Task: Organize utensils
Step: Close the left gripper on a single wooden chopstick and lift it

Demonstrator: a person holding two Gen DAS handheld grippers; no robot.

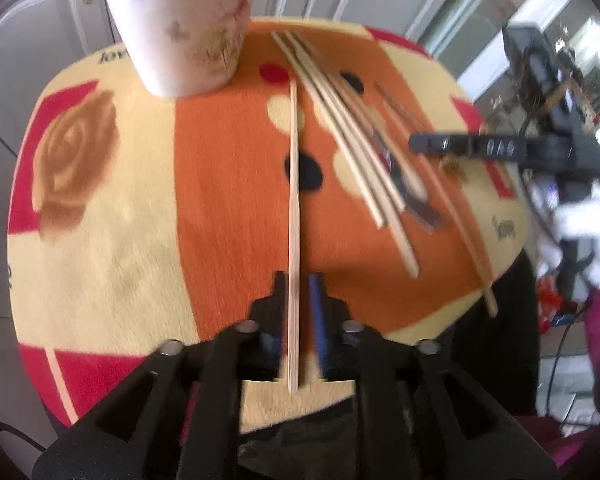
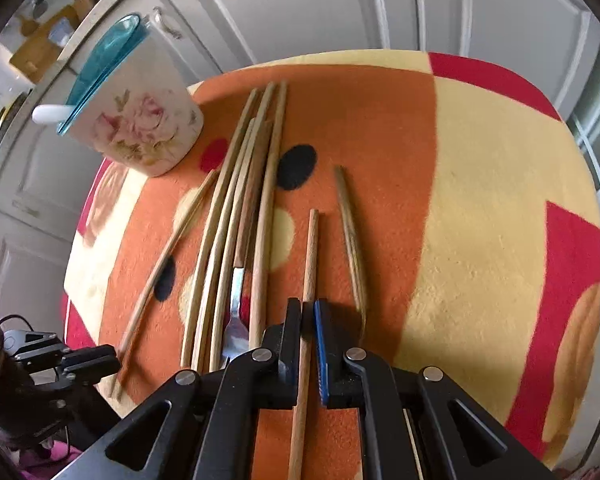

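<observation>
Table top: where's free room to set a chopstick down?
Free: the yellow-and-red cloth right of the lone chopstick, and the rose patch below the floral cup. Crowded: the chopstick bundle mid-table, a fork among it.

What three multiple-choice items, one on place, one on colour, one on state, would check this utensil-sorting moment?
1. Where does the floral cup stand relative to the loose chopsticks in the right wrist view?
A. left of them
B. right of them
C. on top of them

2. What colour is the cup's rim?
A. red
B. teal
C. black

3. What does the right gripper have between its fingers?
A. a fork
B. nothing
C. a single chopstick

Answers: 1 A, the cup sits at the table's far left; 2 B, the rim band is teal; 3 C, one stick runs between the fingers.
</observation>
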